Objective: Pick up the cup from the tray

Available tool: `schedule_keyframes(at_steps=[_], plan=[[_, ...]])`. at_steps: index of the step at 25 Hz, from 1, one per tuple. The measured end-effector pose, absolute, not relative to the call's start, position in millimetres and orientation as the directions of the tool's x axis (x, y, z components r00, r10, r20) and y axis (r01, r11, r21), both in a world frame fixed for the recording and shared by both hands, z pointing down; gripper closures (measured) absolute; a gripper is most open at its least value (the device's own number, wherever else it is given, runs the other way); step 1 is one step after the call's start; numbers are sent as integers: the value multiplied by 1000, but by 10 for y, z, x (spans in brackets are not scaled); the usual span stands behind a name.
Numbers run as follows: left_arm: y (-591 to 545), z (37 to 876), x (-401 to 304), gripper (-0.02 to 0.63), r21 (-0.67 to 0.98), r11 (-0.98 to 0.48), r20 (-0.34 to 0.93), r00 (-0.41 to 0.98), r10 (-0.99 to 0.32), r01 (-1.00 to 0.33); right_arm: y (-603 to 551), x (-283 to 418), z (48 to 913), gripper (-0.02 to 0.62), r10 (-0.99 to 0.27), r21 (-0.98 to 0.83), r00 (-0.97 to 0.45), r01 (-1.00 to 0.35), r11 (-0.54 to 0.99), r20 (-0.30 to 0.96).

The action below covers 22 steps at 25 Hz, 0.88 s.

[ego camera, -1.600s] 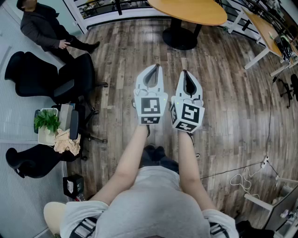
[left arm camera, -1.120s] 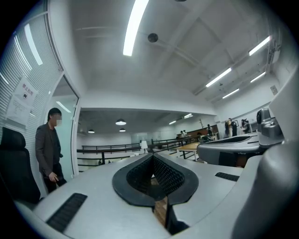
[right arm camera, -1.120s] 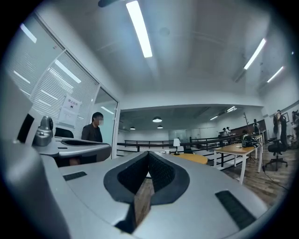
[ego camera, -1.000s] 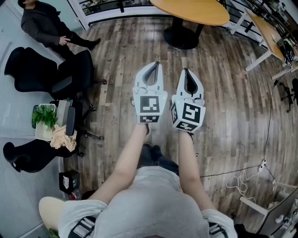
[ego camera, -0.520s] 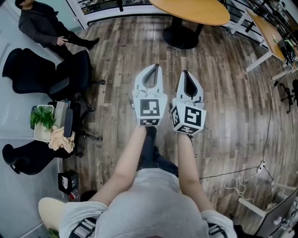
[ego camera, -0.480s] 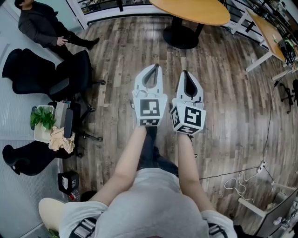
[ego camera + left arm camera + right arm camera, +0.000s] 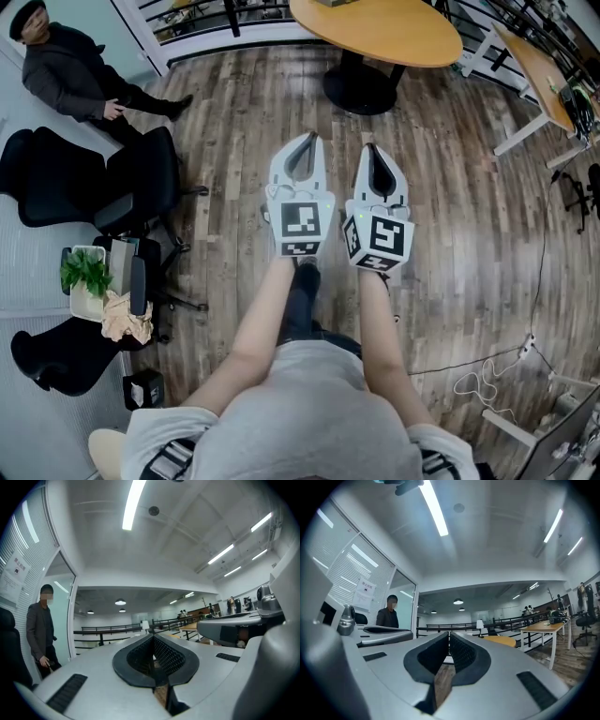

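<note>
No cup and no tray show in any view. In the head view I hold both grippers side by side at chest height over a wooden floor, jaws pointing away from me. The left gripper (image 7: pixel 309 139) is shut, its tips together and nothing between them. The right gripper (image 7: pixel 372 148) is also shut and empty. In the left gripper view the left gripper (image 7: pixel 153 637) points level into an office hall, with the right gripper's body at the right edge. In the right gripper view the right gripper (image 7: pixel 449 635) faces the same hall.
A round wooden table (image 7: pixel 377 28) on a black pedestal stands ahead. Black office chairs (image 7: pixel 141 178) and a box with a green plant (image 7: pixel 86 276) are at my left. A seated person (image 7: pixel 70 70) is far left. Desks (image 7: pixel 534 66) and floor cables (image 7: pixel 487 370) lie right.
The two grippers stay together and shut. My view has shifted a little, so the round table shows more and the chairs and plant box sit lower in frame.
</note>
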<state>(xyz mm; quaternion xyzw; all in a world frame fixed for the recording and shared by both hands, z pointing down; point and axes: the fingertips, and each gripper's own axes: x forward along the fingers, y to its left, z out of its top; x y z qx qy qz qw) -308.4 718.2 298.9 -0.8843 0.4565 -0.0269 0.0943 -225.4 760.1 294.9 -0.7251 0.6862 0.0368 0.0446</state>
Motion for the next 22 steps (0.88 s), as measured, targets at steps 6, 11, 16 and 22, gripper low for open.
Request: schedule_keyframes(at_steps=[6, 11, 16, 22], plan=[[6397, 2883, -2951, 598, -195, -578, -43, 596, -802, -792, 6821, -2167, 2842, 586, -991, -11, 62, -998, -61, -119], [5822, 2845, -2898, 598, -206, -578, -46, 597, -801, -790, 6242, -2116, 2768, 586, -989, -11, 65, -998, -64, -133], [5398, 2906, -2942, 598, -192, -565, -38, 582, -813, -802, 5844, -2123, 2830, 586, -991, -12, 60, -998, -59, -119], [5030, 2949, -2842, 598, -179, -561, -30, 574, -818, -808, 5469, -2023, 2910, 586, -994, -4, 49, -999, -49, -95]])
